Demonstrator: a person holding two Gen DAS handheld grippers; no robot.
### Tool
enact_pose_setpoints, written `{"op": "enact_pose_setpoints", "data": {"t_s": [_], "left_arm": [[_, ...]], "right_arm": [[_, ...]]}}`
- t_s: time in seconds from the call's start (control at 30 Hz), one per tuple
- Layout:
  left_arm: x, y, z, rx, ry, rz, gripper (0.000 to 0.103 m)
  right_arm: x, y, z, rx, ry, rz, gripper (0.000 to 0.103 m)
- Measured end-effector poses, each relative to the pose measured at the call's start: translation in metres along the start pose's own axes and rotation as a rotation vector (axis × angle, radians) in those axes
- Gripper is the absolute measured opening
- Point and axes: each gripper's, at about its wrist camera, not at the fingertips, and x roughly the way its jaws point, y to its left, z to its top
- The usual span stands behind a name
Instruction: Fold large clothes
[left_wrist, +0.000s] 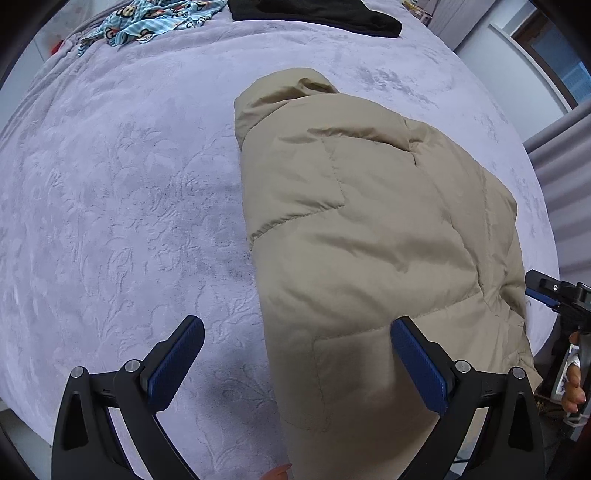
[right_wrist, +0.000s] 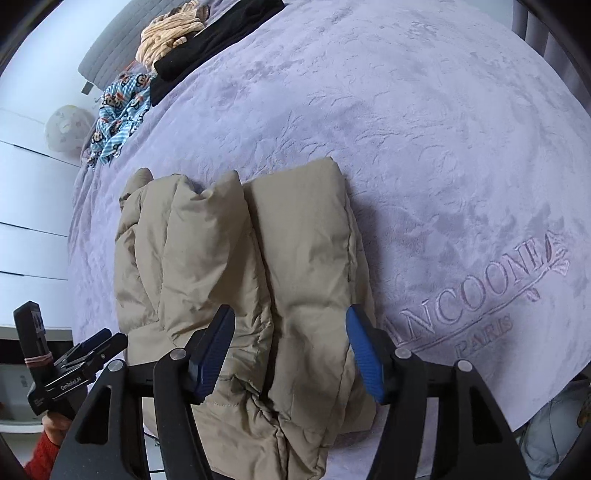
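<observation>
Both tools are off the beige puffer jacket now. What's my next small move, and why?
Probably bring both tools down to the near hem and fold it away toward the collar. The puffer jacket lies folded lengthwise on the lilac blanket; left tool and right tool are open and empty above it.

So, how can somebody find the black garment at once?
Look at the lilac blanket covering the bed, then its far edge. The black garment lies folded flat there, between a blue cartoon-print cloth and a crumpled tan cloth; it alone is plain black.

Lilac blanket-covered bed (right_wrist: 424, 147) bearing folded beige puffer jacket (right_wrist: 258, 266), black garment (right_wrist: 207, 48), blue patterned cloth (right_wrist: 118, 114).
</observation>
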Motion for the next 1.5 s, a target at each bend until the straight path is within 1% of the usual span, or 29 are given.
{"op": "enact_pose_setpoints", "data": {"t_s": [0.07, 0.13, 0.2, 0.23, 0.3, 0.33, 0.37, 0.4, 0.43, 0.5, 0.57, 0.67, 0.73, 0.8, 0.87, 0.97, 1.03, 1.07, 1.13, 1.17, 1.27, 1.37, 1.5], "left_arm": [[0.005, 0.002, 0.003, -0.02, 0.017, -0.034, 0.102], [0.007, 0.003, 0.007, -0.035, 0.023, -0.063, 0.102], [0.007, 0.004, 0.011, -0.046, 0.021, -0.106, 0.102], [0.008, 0.005, 0.012, -0.049, 0.022, -0.131, 0.102], [0.013, 0.009, 0.016, -0.065, 0.041, -0.198, 0.102], [0.017, 0.011, 0.017, -0.075, 0.056, -0.224, 0.102], [0.021, 0.013, 0.019, -0.085, 0.07, -0.247, 0.102], [0.026, 0.016, 0.021, -0.094, 0.084, -0.263, 0.102], [0.03, 0.019, 0.022, -0.1, 0.092, -0.276, 0.102], [0.036, 0.023, 0.024, -0.121, 0.109, -0.304, 0.102], [0.039, 0.024, 0.025, -0.138, 0.113, -0.324, 0.102], [0.042, 0.024, 0.026, -0.129, 0.107, -0.328, 0.102], [0.046, 0.025, 0.029, -0.129, 0.103, -0.372, 0.102], [0.054, 0.033, 0.029, -0.13, 0.116, -0.432, 0.102], [0.063, 0.039, 0.029, -0.133, 0.138, -0.477, 0.102], [0.075, 0.059, 0.029, -0.192, 0.158, -0.571, 0.102], [0.082, 0.069, 0.03, -0.214, 0.16, -0.606, 0.102], [0.086, 0.072, 0.03, -0.22, 0.162, -0.619, 0.102], [0.091, 0.072, 0.033, -0.213, 0.165, -0.64, 0.102], [0.096, 0.069, 0.035, -0.196, 0.174, -0.647, 0.102], [0.106, 0.056, 0.04, -0.13, 0.2, -0.625, 0.102], [0.111, 0.049, 0.043, -0.104, 0.212, -0.594, 0.103], [0.116, 0.04, 0.04, -0.147, 0.237, -0.581, 0.103]], "right_arm": [[0.002, -0.003, 0.007, -0.007, 0.018, -0.007, 0.066], [0.002, -0.008, 0.012, -0.019, 0.021, 0.003, 0.067], [0.003, -0.014, 0.015, -0.015, 0.031, 0.023, 0.075], [0.005, -0.017, 0.017, -0.01, 0.039, 0.053, 0.082], [0.011, -0.024, 0.017, -0.001, 0.059, 0.139, 0.083], [0.014, -0.028, 0.017, 0.007, 0.07, 0.171, 0.087], [0.016, -0.032, 0.017, 0.018, 0.079, 0.195, 0.094], [0.019, -0.036, 0.017, 0.031, 0.086, 0.219, 0.097], [0.023, -0.04, 0.017, 0.044, 0.094, 0.242, 0.103], [0.03, -0.047, 0.017, 0.065, 0.108, 0.261, 0.103], [0.036, -0.051, 0.018, 0.074, 0.121, 0.254, 0.103], [0.044, -0.056, 0.02, 0.076, 0.131, 0.243, 0.103], [0.051, -0.058, 0.021, 0.07, 0.141, 0.258, 0.103], [0.06, -0.06, 0.022, 0.077, 0.156, 0.313, 0.103], [0.072, -0.064, 0.023, 0.125, 0.182, 0.409, 0.103], [0.079, -0.064, 0.026, 0.173, 0.18, 0.533, 0.103], [0.082, -0.057, 0.029, 0.169, 0.182, 0.586, 0.103], [0.082, -0.053, 0.03, 0.154, 0.19, 0.591, 0.103], [0.084, -0.039, 0.034, 0.084, 0.215, 0.567, 0.103], [0.085, -0.032, 0.035, 0.044, 0.229, 0.545, 0.103], [0.094, -0.009, 0.039, -0.079, 0.281, 0.454, 0.103], [0.11, 0.001, 0.044, -0.121, 0.312, 0.377, 0.103], [0.127, 0.003, 0.046, -0.103, 0.356, 0.345, 0.103]]}}
